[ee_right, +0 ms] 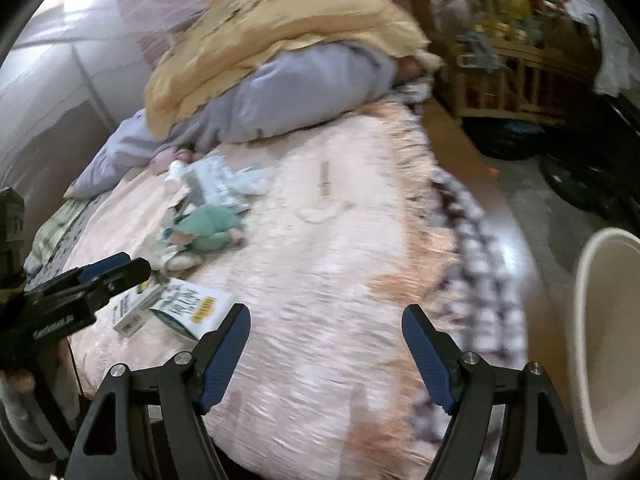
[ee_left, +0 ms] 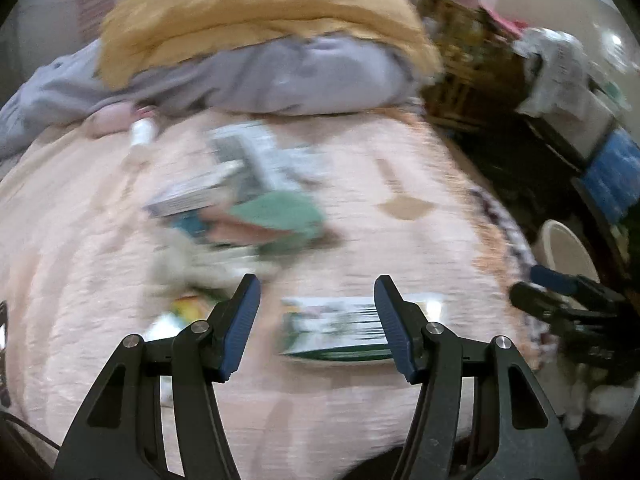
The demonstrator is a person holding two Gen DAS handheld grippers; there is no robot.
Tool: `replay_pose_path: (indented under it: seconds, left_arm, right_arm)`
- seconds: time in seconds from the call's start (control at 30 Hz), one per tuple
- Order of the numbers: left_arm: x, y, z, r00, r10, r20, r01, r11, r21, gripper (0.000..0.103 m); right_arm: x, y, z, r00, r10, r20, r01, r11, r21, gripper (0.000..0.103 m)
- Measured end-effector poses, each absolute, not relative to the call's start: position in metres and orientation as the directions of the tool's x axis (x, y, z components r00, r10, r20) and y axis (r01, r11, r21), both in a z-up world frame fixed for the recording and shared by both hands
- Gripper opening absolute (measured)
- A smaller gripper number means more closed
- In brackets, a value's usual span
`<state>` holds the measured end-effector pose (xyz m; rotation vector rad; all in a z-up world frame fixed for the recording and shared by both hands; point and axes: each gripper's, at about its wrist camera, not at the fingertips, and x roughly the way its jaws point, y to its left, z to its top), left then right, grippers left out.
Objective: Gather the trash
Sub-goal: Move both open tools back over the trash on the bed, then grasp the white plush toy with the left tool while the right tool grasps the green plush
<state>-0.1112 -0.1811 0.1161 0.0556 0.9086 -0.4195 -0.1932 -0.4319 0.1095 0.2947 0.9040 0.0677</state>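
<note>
Litter lies scattered on a pink bedspread [ee_left: 360, 408] [ee_right: 320, 320]. A green-and-white carton [ee_left: 340, 328] [ee_right: 192, 310] lies flat just beyond my left gripper [ee_left: 318, 288], whose jaws are open and empty above it. Farther back sit a green crumpled piece [ee_left: 280, 212] [ee_right: 208, 226], printed boxes [ee_left: 248, 160] [ee_right: 216, 184] and a small white bottle [ee_left: 142, 132] [ee_right: 176, 170]. My right gripper [ee_right: 326, 316] is open with nothing between its fingers, over the bedspread. A cream bin [ee_right: 608, 340] [ee_left: 560, 248] stands right of the bed. Both views are blurred.
A yellow quilt [ee_left: 260, 12] [ee_right: 280, 28] and a grey pillow [ee_left: 280, 76] [ee_right: 304, 92] are heaped at the bed's far end. A wooden crib [ee_right: 512, 60] with clutter and dark bags [ee_right: 580, 184] stand on the floor at the right. A checked blanket edge [ee_right: 472, 248] hangs off the bed.
</note>
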Motion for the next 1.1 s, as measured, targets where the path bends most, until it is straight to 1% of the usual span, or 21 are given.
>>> replay_pose_path:
  seconds: [0.17,0.4,0.53,0.7,0.83,1.03,1.07,1.1]
  left_arm:
    - [-0.082,-0.127,0.101,0.535,-0.278,-0.798,0.26,0.953,-0.157,0.058]
    - [-0.05,-0.095,0.083,0.515,-0.28,-0.81,0.197,0.959,-0.206,0.059]
    - [-0.034,-0.096,0.07,0.487,-0.293,-0.823,0.213,0.954,-0.213,0.06]
    - [-0.023,-0.101,0.059,0.448,-0.3,-0.842,0.238,0.948,-0.211,0.06]
    - [-0.017,-0.103,0.054,0.444,-0.31,-0.841,0.262,0.942,-0.209,0.061]
    - [-0.013,-0.105,0.049,0.431,-0.333,-0.839,0.286,0.932,-0.223,0.06]
    - [-0.013,-0.105,0.049,0.432,-0.334,-0.838,0.289,0.931,-0.222,0.059]
    - [-0.013,-0.105,0.049,0.436,-0.336,-0.835,0.29,0.931,-0.223,0.055]
  right_arm:
    - [-0.168,-0.402,0.109,0.609,0.218,-0.763,-0.007,0.963,0.27,0.076]
    - [-0.127,-0.376,0.107,0.58,0.277,-0.767,-0.074,0.955,0.288,0.076]
    - [-0.099,-0.361,0.105,0.559,0.319,-0.765,-0.102,0.943,0.318,0.076]
    - [-0.053,-0.331,0.098,0.499,0.345,-0.795,-0.179,0.939,0.295,0.076]
    - [-0.02,-0.311,0.083,0.44,0.371,-0.818,-0.223,0.927,0.301,0.076]
    - [0.005,-0.294,0.055,0.371,0.374,-0.85,-0.232,0.924,0.305,0.076]
    - [0.004,-0.292,0.055,0.38,0.361,-0.852,-0.232,0.928,0.291,0.067]
    - [0.003,-0.292,0.055,0.39,0.35,-0.852,-0.233,0.932,0.276,0.059]
